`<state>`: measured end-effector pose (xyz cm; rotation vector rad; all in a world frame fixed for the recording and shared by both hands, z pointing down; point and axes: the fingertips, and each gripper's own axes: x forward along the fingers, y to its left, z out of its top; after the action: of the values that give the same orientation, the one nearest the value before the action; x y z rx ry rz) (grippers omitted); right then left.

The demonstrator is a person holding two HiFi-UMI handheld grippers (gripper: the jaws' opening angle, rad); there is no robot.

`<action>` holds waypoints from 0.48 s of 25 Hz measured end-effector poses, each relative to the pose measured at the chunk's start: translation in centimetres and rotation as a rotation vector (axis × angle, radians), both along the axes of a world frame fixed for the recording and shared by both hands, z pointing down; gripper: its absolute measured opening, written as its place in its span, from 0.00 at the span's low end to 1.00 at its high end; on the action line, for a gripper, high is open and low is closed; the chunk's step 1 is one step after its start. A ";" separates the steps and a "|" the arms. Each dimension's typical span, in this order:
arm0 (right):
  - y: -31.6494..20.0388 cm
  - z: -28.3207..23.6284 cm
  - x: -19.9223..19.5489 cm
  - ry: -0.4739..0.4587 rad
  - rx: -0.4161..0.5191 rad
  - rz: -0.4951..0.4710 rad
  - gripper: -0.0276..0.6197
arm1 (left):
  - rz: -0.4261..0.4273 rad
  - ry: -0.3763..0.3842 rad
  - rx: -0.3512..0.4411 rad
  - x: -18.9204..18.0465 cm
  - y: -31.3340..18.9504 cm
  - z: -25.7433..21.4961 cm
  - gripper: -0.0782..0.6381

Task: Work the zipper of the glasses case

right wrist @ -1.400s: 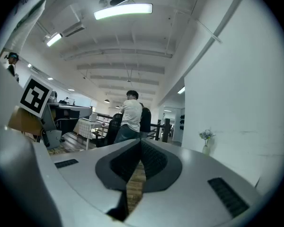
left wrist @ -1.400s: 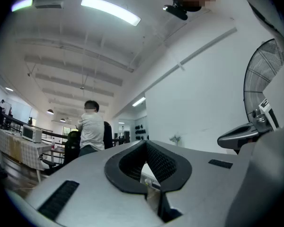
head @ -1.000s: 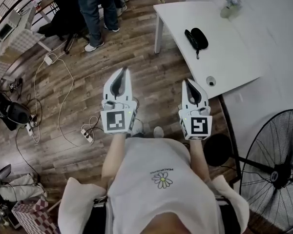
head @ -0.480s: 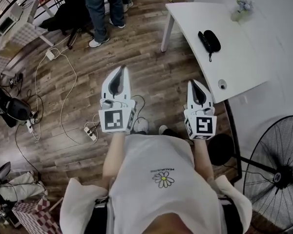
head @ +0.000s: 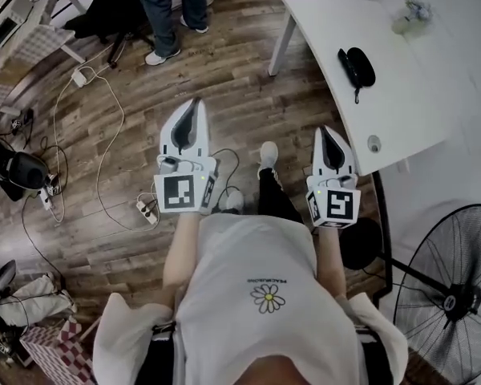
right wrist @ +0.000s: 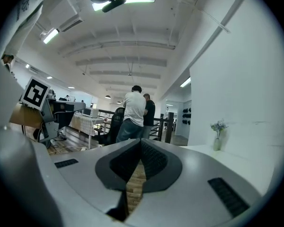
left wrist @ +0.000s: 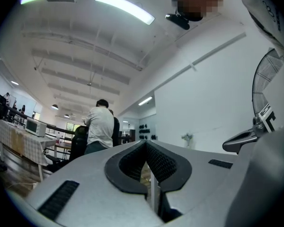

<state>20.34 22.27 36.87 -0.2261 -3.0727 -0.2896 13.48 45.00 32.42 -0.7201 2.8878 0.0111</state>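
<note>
A black glasses case (head: 357, 64) with a short strap lies on the white table (head: 401, 115) at the upper right of the head view. My left gripper (head: 194, 105) is held over the wooden floor, shut and empty, well to the left of the table. My right gripper (head: 328, 132) is also shut and empty, its tips just short of the table's near edge and well short of the case. In the left gripper view (left wrist: 145, 144) and the right gripper view (right wrist: 138, 144) the jaws meet at the tips with nothing between them. The case shows in neither gripper view.
A standing fan (head: 453, 287) is at the lower right. Cables and a power strip (head: 146, 211) lie on the floor to the left. People (head: 170, 6) stand at the top of the head view. A small vase of flowers (head: 409, 14) stands far back on the table.
Both grippers have moved forward toward the table, still shut. The table and case now sit further right and slightly nearer in the head view. One foot has stepped forward between the grippers.
</note>
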 end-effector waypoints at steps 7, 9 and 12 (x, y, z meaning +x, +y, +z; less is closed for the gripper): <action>-3.9 1.6 -8.5 0.018 -0.034 -0.028 0.05 | -0.015 0.043 0.004 -7.2 -4.5 1.9 0.13; -5.6 1.2 -11.6 0.009 -0.039 -0.034 0.05 | -0.025 0.041 0.028 -10.7 -6.4 1.7 0.13; -8.7 -0.1 -15.9 -0.008 -0.049 -0.026 0.05 | -0.005 0.016 0.051 -15.8 -10.2 -0.1 0.13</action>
<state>4.44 13.57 36.75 -0.2675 -3.0892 -0.2165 -2.35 34.85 32.35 -0.7064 2.8932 0.0900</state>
